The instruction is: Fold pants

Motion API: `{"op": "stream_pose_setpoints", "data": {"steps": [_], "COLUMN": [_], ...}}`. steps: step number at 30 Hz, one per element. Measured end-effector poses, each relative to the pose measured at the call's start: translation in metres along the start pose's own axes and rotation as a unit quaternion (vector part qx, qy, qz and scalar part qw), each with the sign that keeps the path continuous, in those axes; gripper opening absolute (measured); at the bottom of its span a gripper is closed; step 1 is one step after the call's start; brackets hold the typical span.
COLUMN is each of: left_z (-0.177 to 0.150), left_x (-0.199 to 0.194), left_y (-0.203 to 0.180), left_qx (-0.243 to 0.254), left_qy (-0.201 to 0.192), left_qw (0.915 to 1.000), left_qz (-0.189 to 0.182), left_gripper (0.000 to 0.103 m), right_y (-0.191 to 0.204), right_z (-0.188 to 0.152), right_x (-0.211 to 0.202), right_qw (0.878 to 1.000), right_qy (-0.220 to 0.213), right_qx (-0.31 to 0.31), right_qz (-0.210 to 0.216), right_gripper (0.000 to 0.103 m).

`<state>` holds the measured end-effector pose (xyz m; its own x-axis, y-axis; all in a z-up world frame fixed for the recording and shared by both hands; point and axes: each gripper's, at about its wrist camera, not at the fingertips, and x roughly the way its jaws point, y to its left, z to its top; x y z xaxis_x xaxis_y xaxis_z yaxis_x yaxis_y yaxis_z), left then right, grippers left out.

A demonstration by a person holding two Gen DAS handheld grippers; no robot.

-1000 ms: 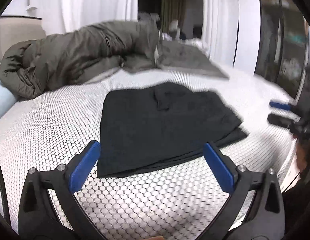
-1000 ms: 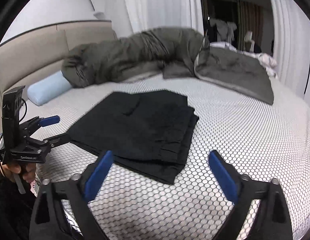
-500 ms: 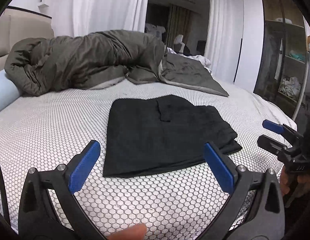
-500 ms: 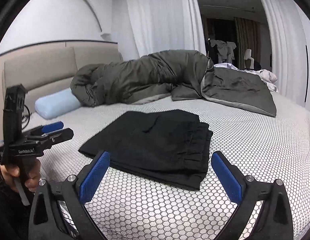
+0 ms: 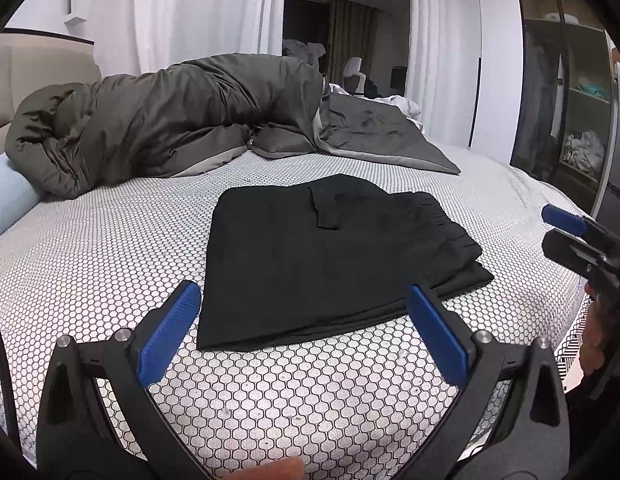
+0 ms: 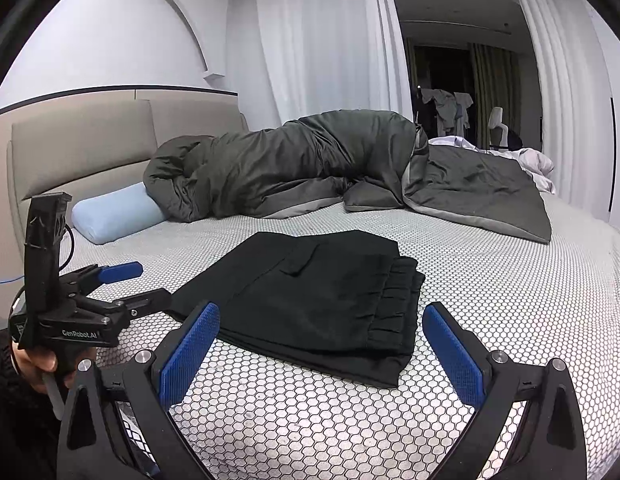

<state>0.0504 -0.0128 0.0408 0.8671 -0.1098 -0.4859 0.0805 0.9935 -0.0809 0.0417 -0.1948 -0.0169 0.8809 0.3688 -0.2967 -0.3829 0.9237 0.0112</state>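
Black pants (image 5: 325, 256) lie folded into a flat rectangle on the bed, waistband to the right; they also show in the right wrist view (image 6: 313, 296). My left gripper (image 5: 306, 332) is open and empty, held just short of the pants' near edge. My right gripper (image 6: 317, 344) is open and empty, near the waistband end. Each gripper shows in the other's view: the right gripper (image 5: 565, 236) at the right edge, the left gripper (image 6: 126, 284) at the left, beside the pants' corner.
The bed has a white honeycomb-pattern cover (image 5: 90, 264). A bunched dark green duvet (image 6: 310, 164) lies across the far side, with a light blue pillow (image 6: 114, 212) by the beige headboard (image 6: 82, 140). A glass-front wardrobe (image 5: 565, 100) stands to the right.
Both grippers have pulled back and risen away from the pants, so the views now look more level across the bed. The pants have not moved.
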Motion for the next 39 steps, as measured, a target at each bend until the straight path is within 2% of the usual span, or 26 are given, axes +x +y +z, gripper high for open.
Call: {"op": "stream_pose_setpoints", "data": {"steps": [39], "left_z": [0.000], "left_x": [0.001], "left_y": [0.011], "left_qx": [0.019], "left_qy": [-0.002], "left_qw": [0.9998], "left_qz": [0.000], "left_gripper": [0.102], "right_y": [0.008], "right_z": [-0.001], "right_x": [0.002], "right_qw": [1.000], "right_qy": [-0.002], "right_qx": [-0.015], "right_qz": [-0.001], "right_gripper": [0.103]}}
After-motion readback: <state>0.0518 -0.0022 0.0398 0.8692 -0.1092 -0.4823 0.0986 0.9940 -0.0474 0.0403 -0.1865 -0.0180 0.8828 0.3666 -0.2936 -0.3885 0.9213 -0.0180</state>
